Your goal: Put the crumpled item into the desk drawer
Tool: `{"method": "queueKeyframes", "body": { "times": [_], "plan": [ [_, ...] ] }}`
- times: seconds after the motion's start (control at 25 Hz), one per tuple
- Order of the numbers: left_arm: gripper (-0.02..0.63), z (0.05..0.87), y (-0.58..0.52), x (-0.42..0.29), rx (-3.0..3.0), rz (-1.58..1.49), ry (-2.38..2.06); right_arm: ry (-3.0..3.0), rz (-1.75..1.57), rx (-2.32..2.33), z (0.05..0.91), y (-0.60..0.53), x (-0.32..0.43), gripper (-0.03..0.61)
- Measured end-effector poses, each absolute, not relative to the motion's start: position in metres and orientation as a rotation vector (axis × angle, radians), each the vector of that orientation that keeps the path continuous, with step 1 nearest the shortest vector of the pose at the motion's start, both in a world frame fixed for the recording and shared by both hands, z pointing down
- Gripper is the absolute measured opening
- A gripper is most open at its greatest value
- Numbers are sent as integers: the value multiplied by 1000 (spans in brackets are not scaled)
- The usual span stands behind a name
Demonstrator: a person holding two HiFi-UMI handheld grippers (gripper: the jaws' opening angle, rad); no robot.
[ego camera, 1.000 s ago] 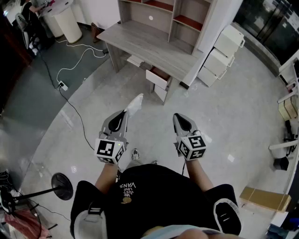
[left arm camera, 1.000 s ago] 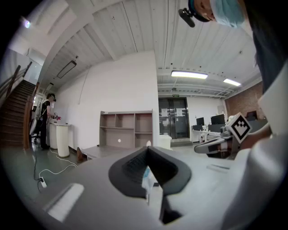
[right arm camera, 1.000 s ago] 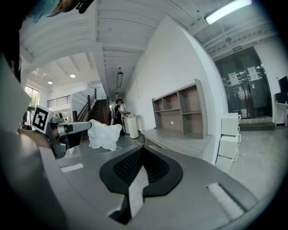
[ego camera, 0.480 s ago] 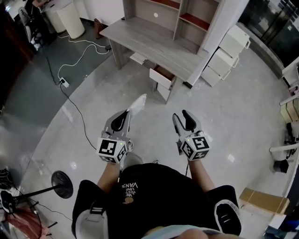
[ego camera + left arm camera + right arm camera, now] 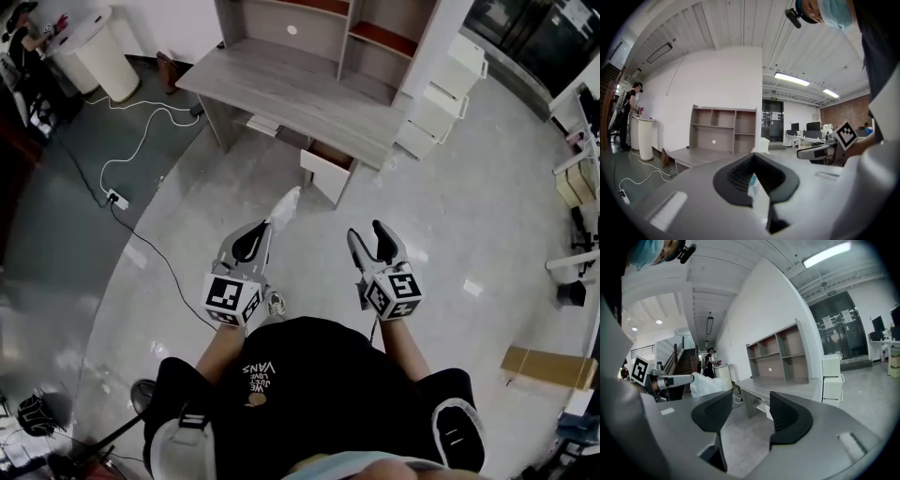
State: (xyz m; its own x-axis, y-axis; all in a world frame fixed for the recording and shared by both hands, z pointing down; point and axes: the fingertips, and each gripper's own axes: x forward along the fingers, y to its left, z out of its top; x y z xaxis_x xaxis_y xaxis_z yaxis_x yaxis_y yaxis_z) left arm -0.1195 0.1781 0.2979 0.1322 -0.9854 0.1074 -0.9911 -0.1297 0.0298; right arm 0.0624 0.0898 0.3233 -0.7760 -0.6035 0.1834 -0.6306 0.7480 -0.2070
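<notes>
Above the floor (image 5: 450, 234), short of the table (image 5: 281, 89) and its pulled-out drawer (image 5: 325, 172), the left gripper (image 5: 268, 225) has its fingers (image 5: 736, 176) closed on the crumpled item (image 5: 284, 203). The item's white bulk sticks out beyond them toward the drawer's front edge. The left gripper view shows only a pale sliver of it pinched between the dark fingers; the rest is hidden. The right gripper (image 5: 367, 234), near but clear of the item, has its fingers spreading open with nothing between them. The drawer's inside is too small to make out.
</notes>
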Motion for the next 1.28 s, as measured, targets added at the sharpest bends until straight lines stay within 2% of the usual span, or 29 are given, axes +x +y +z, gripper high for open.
{"method": "queueKeyframes", "body": {
  "times": [0.52, 1.28],
  "plan": [
    [52, 330, 116, -202, 2465, 190, -1764, -2702, 472, 1298, 348, 67, 6, 224],
    [52, 390, 1, -219, 2393, 339, -1745, -2600, 573, 1196, 423, -37, -8, 224]
  ]
}}
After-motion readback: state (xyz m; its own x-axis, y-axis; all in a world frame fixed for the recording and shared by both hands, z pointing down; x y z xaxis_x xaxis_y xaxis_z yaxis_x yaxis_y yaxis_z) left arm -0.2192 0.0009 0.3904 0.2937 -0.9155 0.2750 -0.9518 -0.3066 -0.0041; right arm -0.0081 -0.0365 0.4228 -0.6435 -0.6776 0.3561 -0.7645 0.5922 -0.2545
